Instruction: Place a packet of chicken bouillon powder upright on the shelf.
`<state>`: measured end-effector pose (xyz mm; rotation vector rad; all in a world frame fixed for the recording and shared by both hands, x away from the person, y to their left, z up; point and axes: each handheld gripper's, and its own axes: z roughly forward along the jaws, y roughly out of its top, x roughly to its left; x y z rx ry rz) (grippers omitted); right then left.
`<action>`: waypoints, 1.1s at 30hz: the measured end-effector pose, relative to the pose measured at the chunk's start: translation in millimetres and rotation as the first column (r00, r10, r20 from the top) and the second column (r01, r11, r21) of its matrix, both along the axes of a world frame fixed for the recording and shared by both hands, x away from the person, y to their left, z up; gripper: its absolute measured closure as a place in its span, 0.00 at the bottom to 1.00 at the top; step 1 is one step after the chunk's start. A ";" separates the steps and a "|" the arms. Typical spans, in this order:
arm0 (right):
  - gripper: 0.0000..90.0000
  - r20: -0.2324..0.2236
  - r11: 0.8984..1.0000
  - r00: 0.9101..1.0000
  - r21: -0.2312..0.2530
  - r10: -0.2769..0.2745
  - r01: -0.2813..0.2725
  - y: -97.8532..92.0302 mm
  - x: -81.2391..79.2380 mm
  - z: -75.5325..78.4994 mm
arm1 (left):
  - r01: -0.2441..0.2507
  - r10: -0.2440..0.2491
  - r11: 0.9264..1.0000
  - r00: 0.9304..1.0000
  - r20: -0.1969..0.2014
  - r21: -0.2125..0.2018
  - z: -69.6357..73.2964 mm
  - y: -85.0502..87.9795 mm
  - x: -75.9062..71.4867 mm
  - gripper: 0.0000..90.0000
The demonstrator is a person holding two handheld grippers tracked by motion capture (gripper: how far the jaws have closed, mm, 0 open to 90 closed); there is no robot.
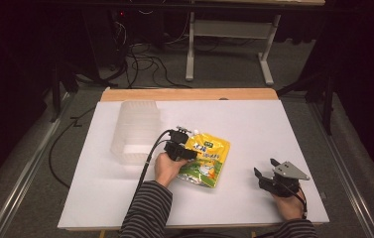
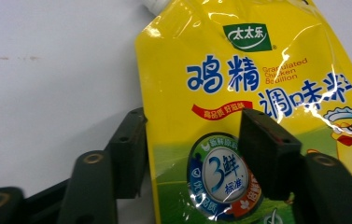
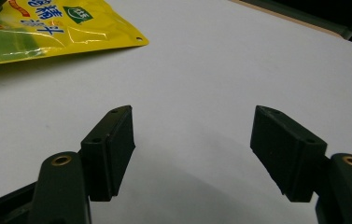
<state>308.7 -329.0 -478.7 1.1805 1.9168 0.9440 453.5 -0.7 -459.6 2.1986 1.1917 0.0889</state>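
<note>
Now the left claw (image 2: 190, 149) straddles the left edge of the yellow seasoning pouch (image 2: 257, 102), which lies flat mid-tabletop (image 1: 254, 124); its jaws stand part-way apart, not yet pressing. Well apart, the right claw (image 3: 194, 154) gapes wide over bare tabletop, holding nothing.

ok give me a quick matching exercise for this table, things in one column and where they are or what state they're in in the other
Things:
1. yellow pouch
2. clear plastic container
3. left gripper
4. right gripper

Places or states:
A. jaws apart over bare white table
B. lying flat mid-table, spout toward the far edge
C. jaws astride the pouch's edge
D. far left of the pouch

Pairs: 1-B, 2-D, 3-C, 4-A
</note>
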 end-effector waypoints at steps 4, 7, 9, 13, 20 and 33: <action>0.34 0.001 1.000 1.000 0.000 0.001 -0.001 -0.1 0.0 0.0 | 0.012 -0.012 1.000 1.000 0.002 -0.001 -0.2 -3.2 -2.3 0.68; 0.34 0.001 1.000 1.000 0.002 0.000 0.000 -0.1 -0.1 0.0 | 0.040 -0.041 0.999 0.999 0.024 0.019 1.7 -6.1 -6.0 0.79; 0.34 0.000 1.000 1.000 0.001 0.001 -0.001 -0.1 0.0 0.0 | 0.055 -0.055 0.998 0.998 0.016 0.003 1.8 -5.5 -6.5 0.89; 0.34 0.000 1.000 1.000 0.000 0.001 -0.001 0.0 0.0 0.0 | 0.073 -0.073 0.997 0.997 0.012 -0.011 3.5 -5.0 -7.2 1.00; 0.34 -0.002 1.000 1.000 -0.005 0.004 -0.004 0.6 0.3 -0.1 | 0.107 -0.101 0.991 0.992 0.072 -0.082 20.8 0.6 -16.0 1.00; 0.34 -0.007 1.000 1.000 -0.003 -0.001 0.001 0.8 0.7 -0.2 | 0.187 -0.148 0.960 0.970 0.191 -0.207 65.8 9.4 -39.5 1.00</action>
